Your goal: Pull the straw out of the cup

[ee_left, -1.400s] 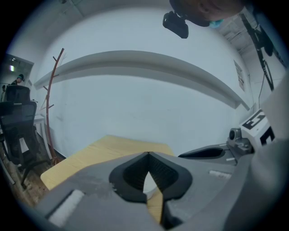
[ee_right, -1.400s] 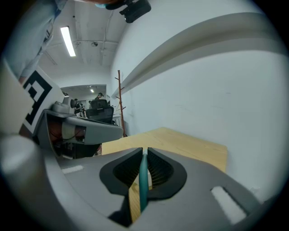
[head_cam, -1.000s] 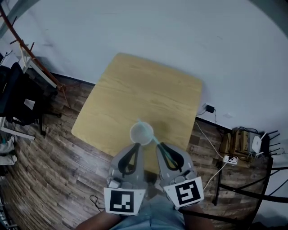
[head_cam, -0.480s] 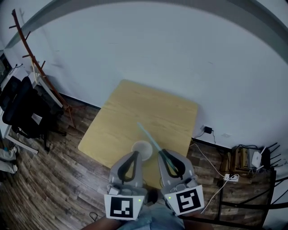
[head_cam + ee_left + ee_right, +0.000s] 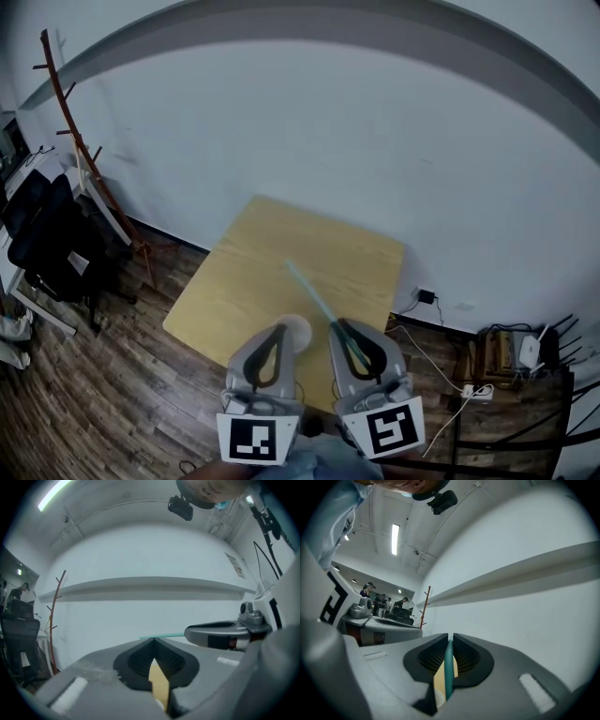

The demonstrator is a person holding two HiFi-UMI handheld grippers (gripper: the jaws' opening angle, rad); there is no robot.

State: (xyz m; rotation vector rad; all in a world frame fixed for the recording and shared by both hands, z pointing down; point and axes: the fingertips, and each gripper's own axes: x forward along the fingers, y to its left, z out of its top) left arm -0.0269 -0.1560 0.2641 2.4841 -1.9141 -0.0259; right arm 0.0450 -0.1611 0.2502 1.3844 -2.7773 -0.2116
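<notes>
The right hand-held gripper (image 5: 337,325) clamps the thin teal plastic straw (image 5: 310,292), which runs straight ahead past its jaws. The whitish round cup (image 5: 300,330) sits below and left of it, by the closed, empty left hand-held gripper (image 5: 280,326).

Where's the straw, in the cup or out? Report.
Out: the right gripper clamps the straw, which slants beside the cup, not in it.

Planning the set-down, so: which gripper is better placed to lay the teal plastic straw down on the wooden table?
Right. The right gripper is clamped on the thin teal plastic straw, which is clear of the round white cup. The left gripper is shut on nothing.
</notes>
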